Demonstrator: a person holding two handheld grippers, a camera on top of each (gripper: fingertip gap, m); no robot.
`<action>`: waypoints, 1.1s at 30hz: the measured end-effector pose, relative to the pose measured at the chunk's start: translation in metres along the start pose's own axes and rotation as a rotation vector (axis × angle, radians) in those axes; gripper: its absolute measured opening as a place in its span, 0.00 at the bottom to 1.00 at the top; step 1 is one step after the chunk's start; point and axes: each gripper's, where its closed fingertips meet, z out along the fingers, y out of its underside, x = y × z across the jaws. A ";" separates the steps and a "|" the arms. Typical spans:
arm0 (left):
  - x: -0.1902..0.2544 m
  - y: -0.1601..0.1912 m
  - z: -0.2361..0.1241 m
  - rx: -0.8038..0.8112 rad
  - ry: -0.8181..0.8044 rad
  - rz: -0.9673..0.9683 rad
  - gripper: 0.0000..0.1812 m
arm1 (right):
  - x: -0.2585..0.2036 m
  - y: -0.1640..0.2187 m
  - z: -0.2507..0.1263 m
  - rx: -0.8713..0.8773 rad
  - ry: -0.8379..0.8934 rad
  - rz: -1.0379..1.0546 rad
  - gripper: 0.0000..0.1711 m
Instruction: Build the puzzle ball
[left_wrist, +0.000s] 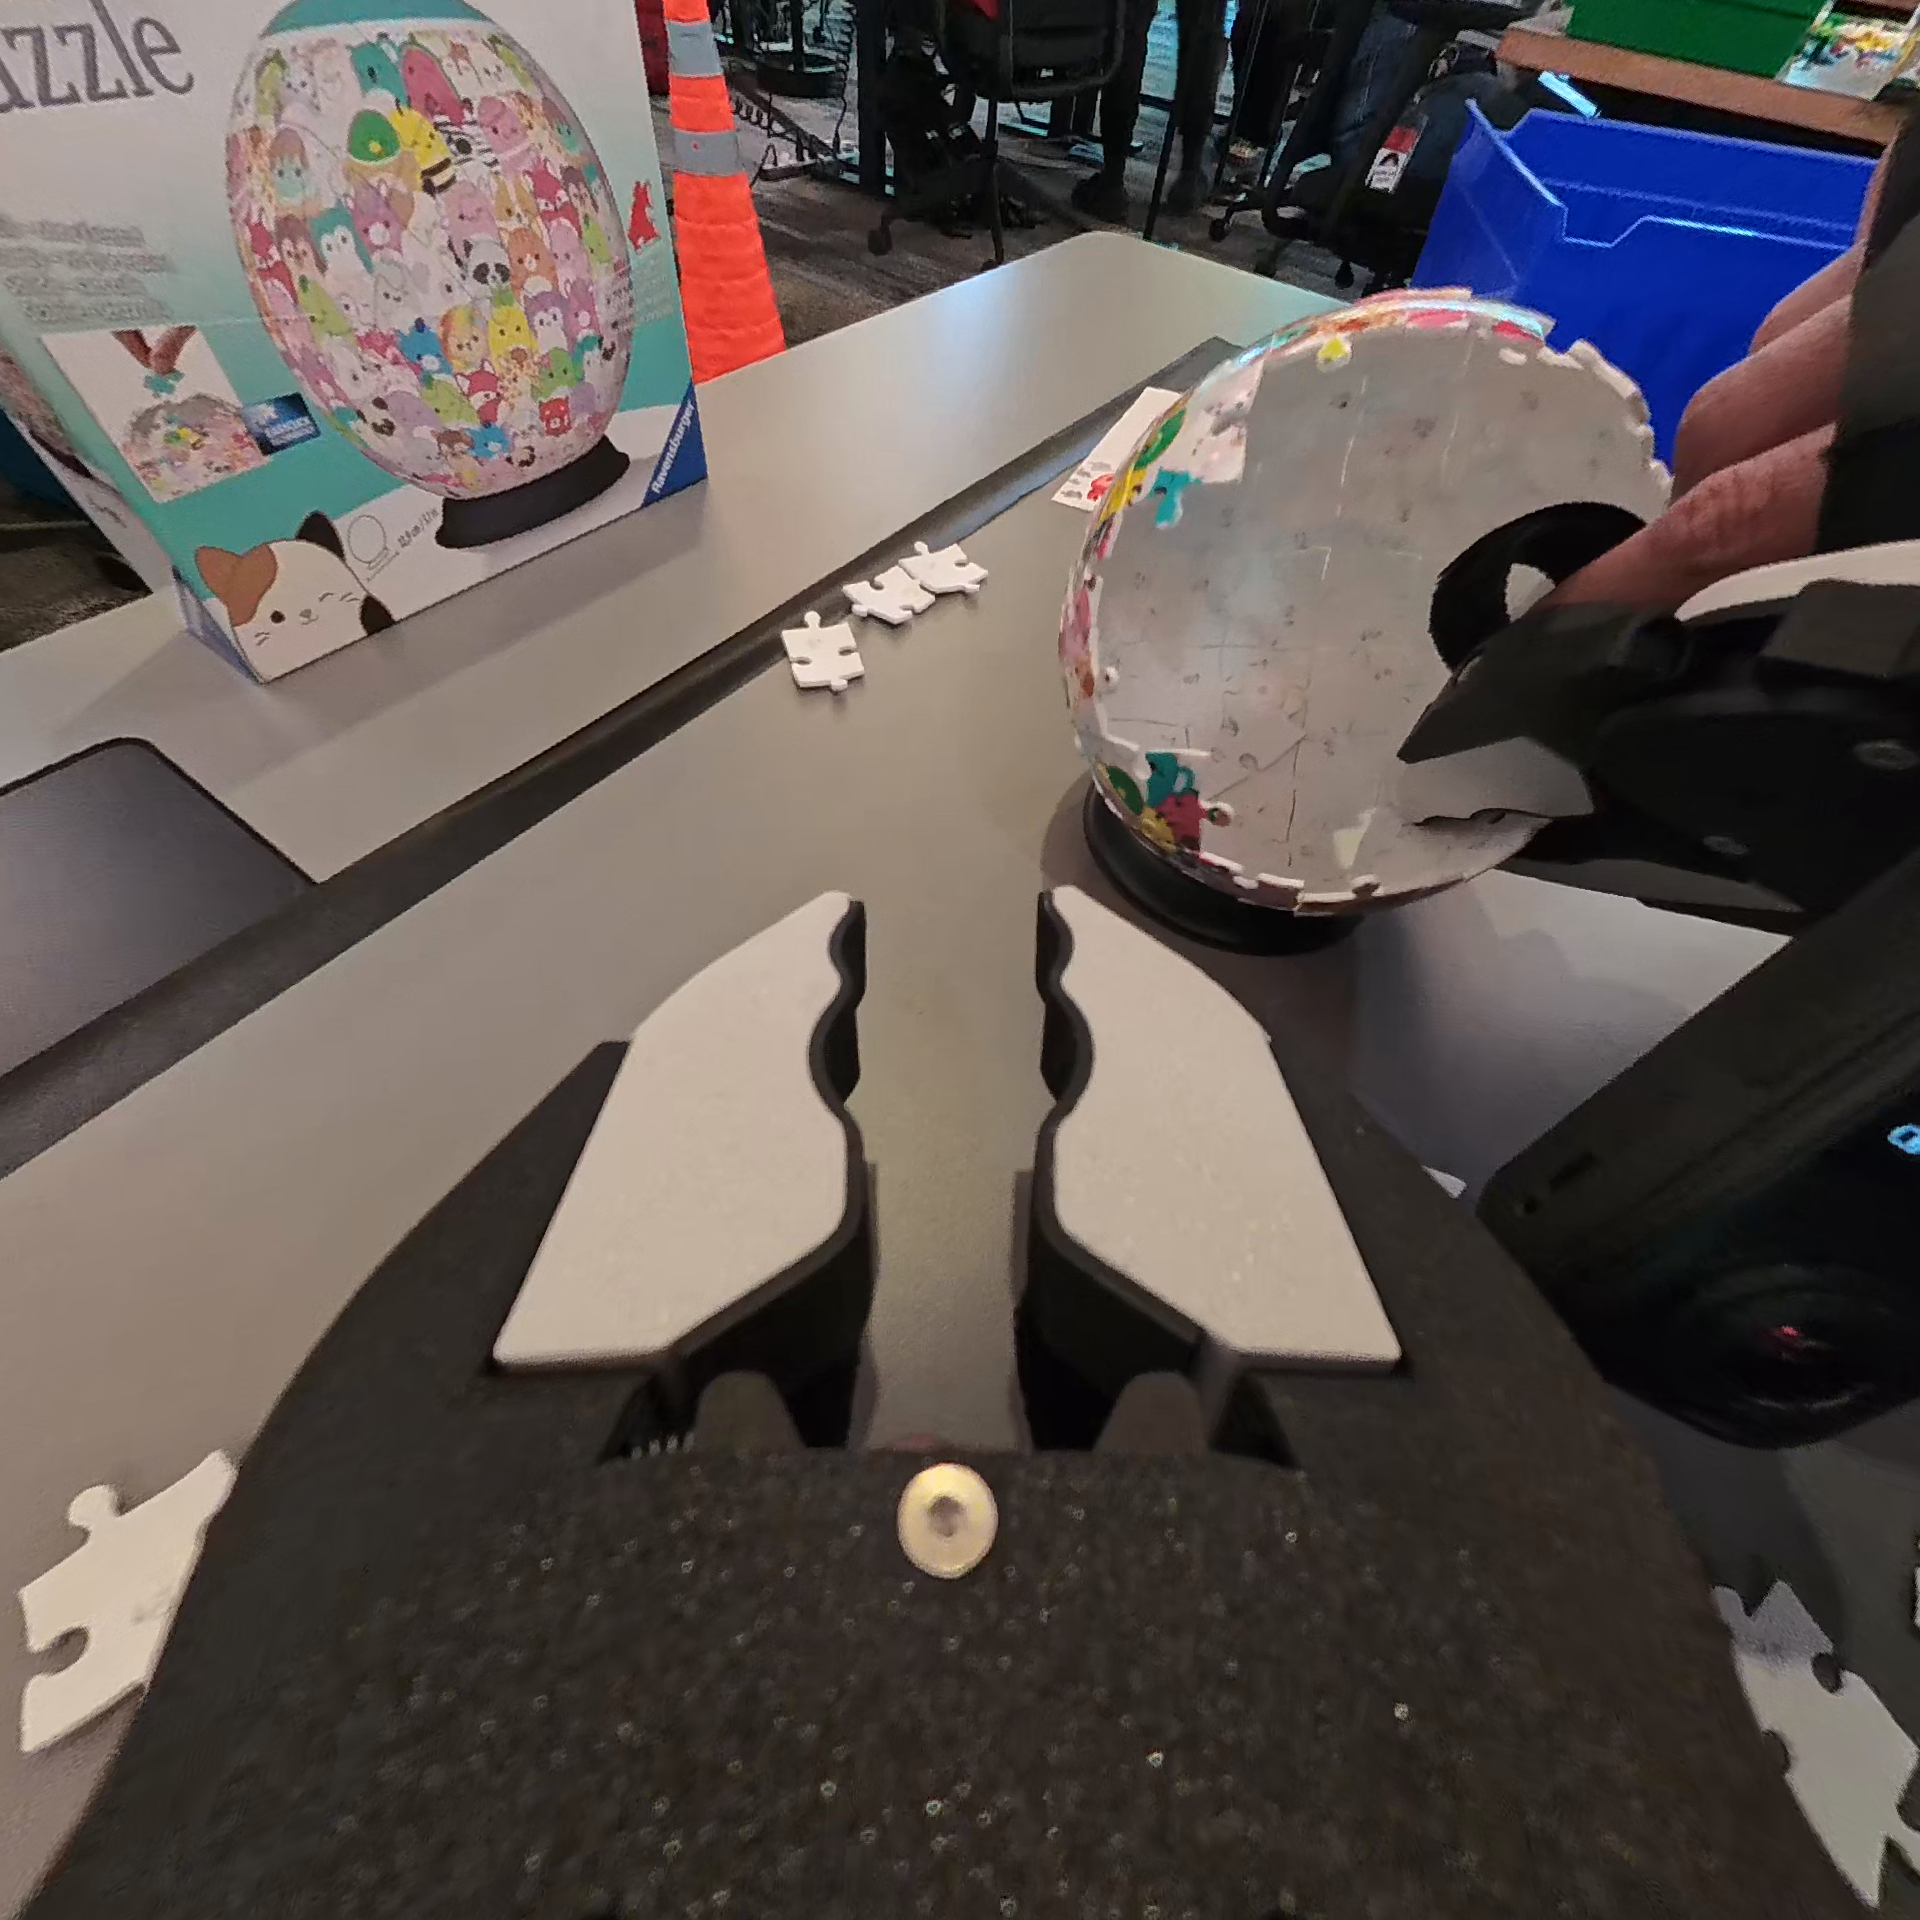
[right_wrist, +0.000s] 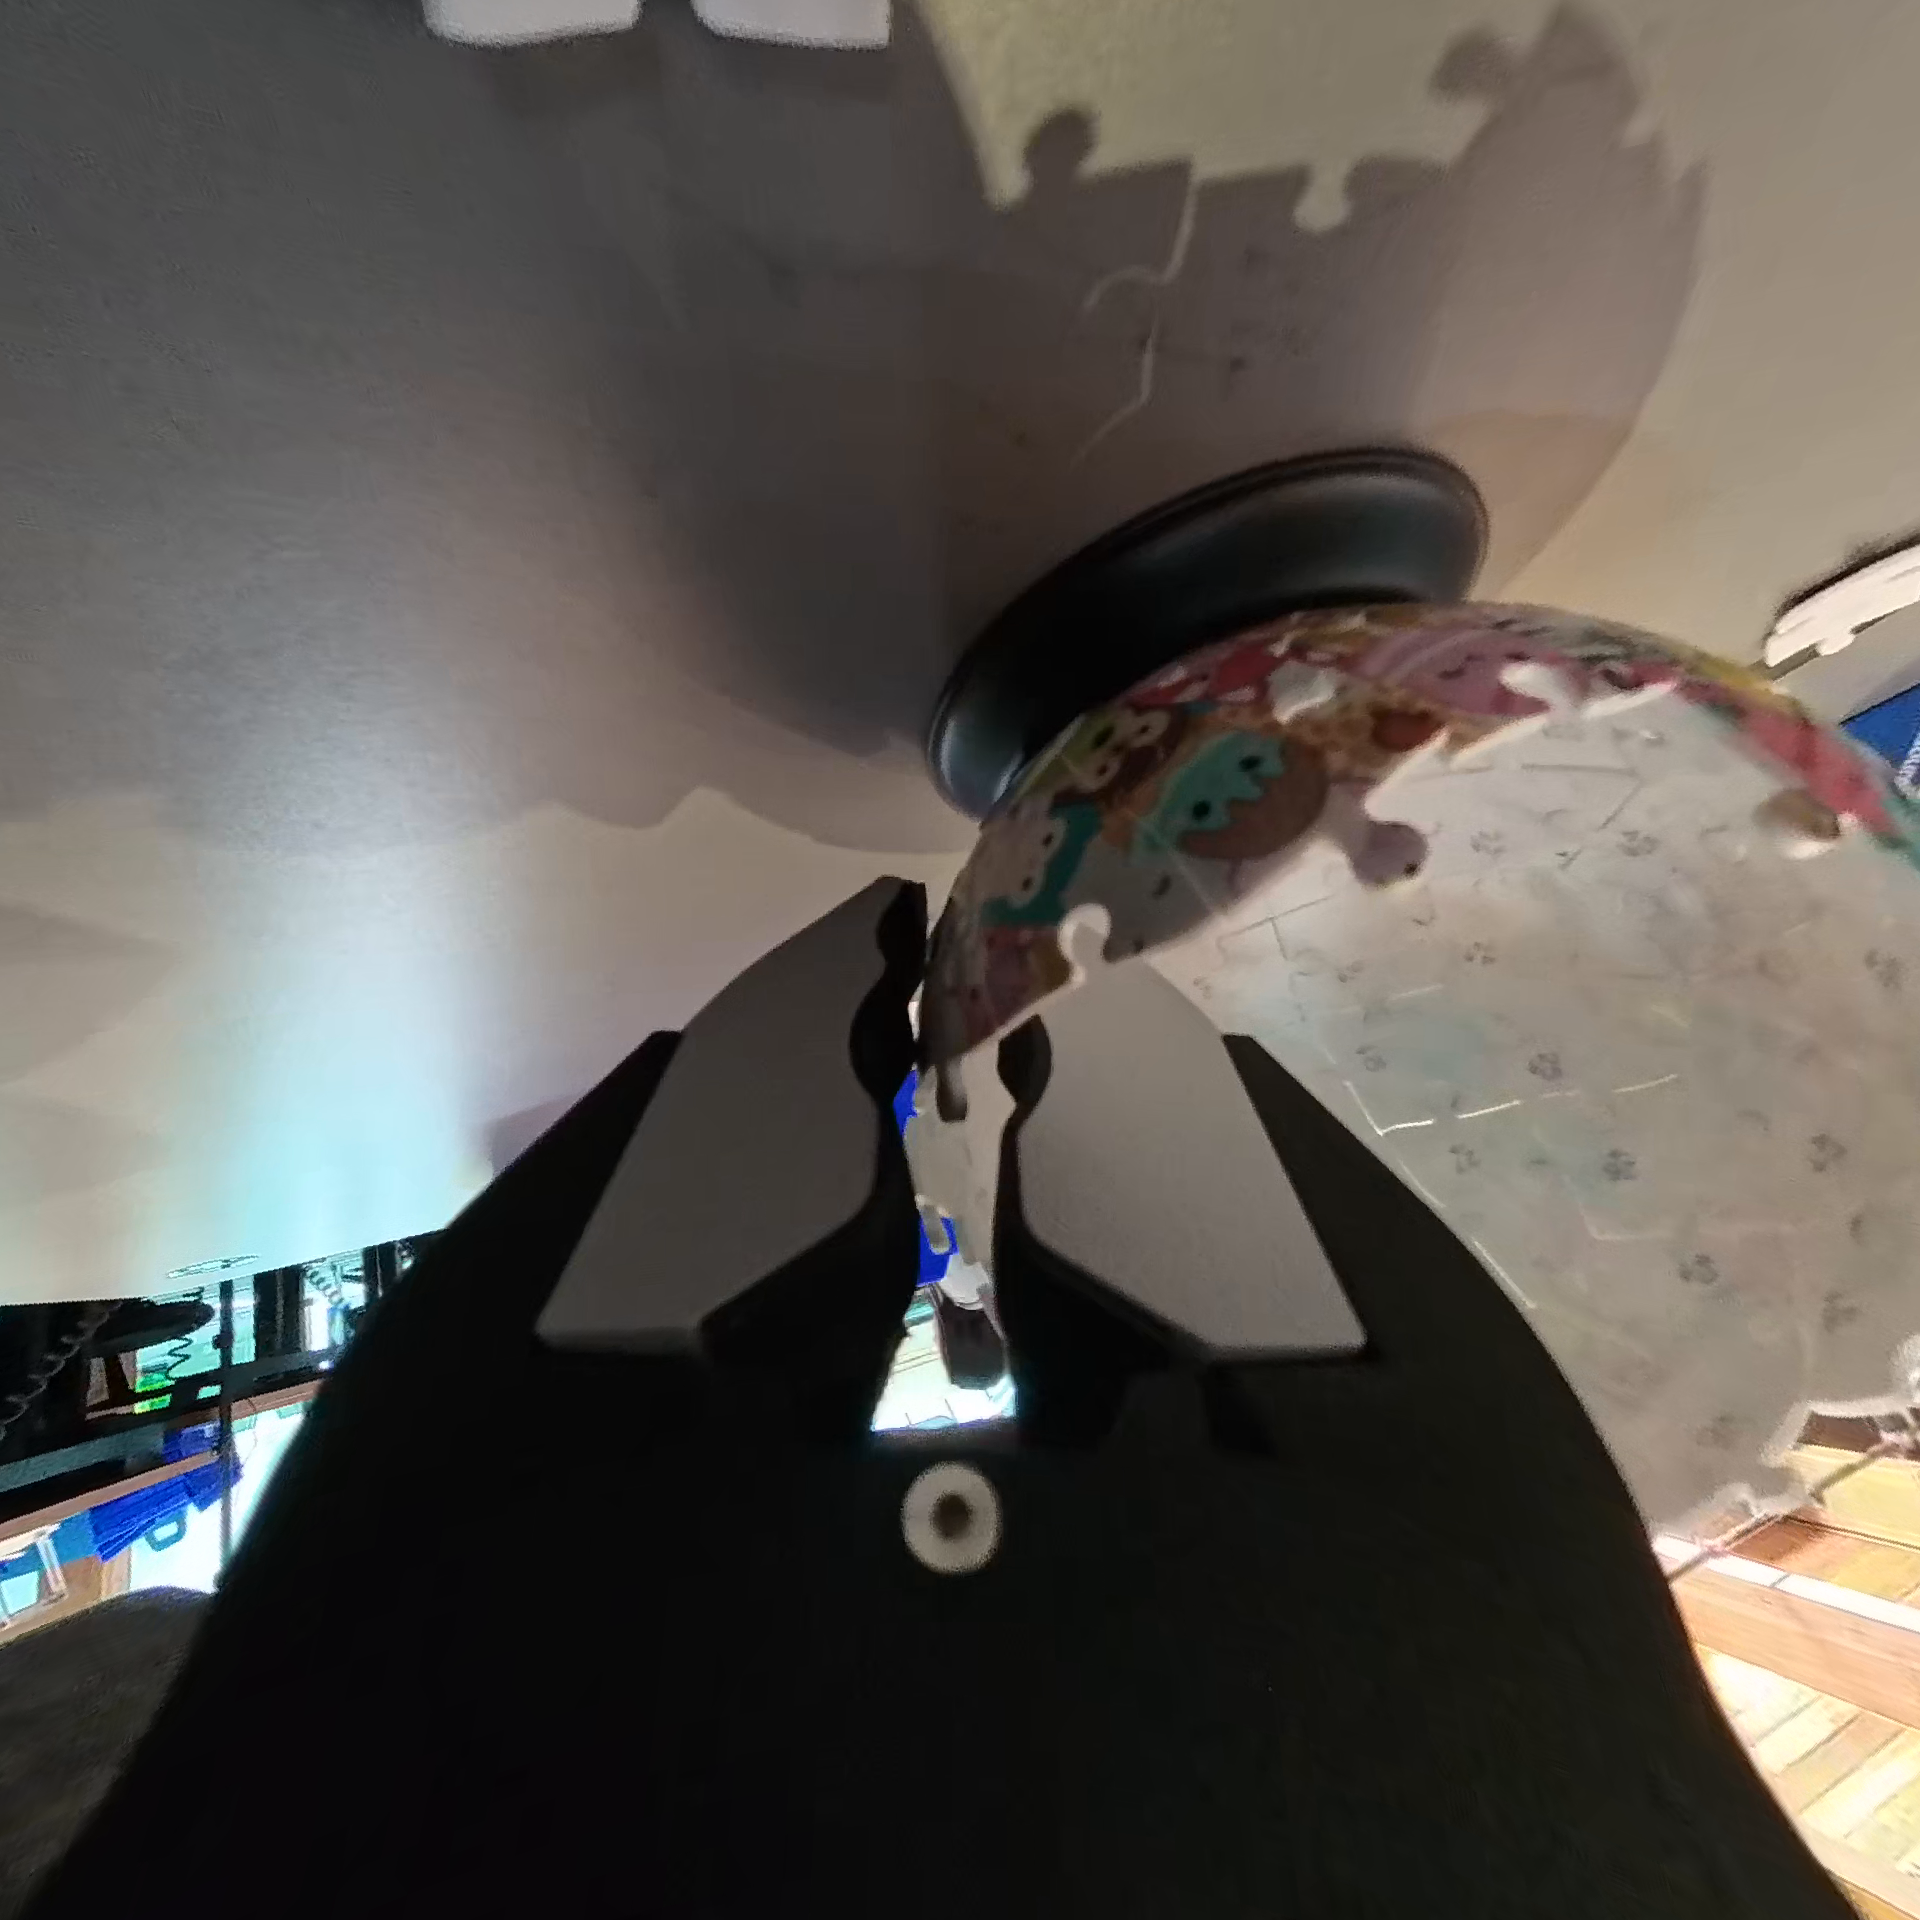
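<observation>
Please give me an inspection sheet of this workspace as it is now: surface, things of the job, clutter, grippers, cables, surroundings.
Surface: grey table with a darker strip along the middle.
Job's things: half-built puzzle ball, tilted on its black stand, white inside facing the left wrist view; three loose white pieces in a row beyond it; more loose pieces at the near edges.
Clutter: puzzle box standing at the far left.
Grippers: left gripper open, empty, over the table; right gripper closed on the ball's rim.
Cables: nothing seen on the table.
Surroundings: orange cone, blue bin, chairs behind.
</observation>
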 end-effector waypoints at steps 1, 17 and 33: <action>0.000 0.000 0.000 0.000 -0.001 0.001 0.17 | 0.000 0.000 0.000 0.001 0.000 -0.002 0.06; 0.001 0.001 0.000 -0.002 0.007 -0.002 0.17 | 0.002 -0.004 -0.002 0.031 -0.014 -0.006 0.07; 0.002 0.002 0.002 -0.009 0.010 0.002 0.17 | -0.008 0.001 0.008 -0.017 -0.042 0.053 0.26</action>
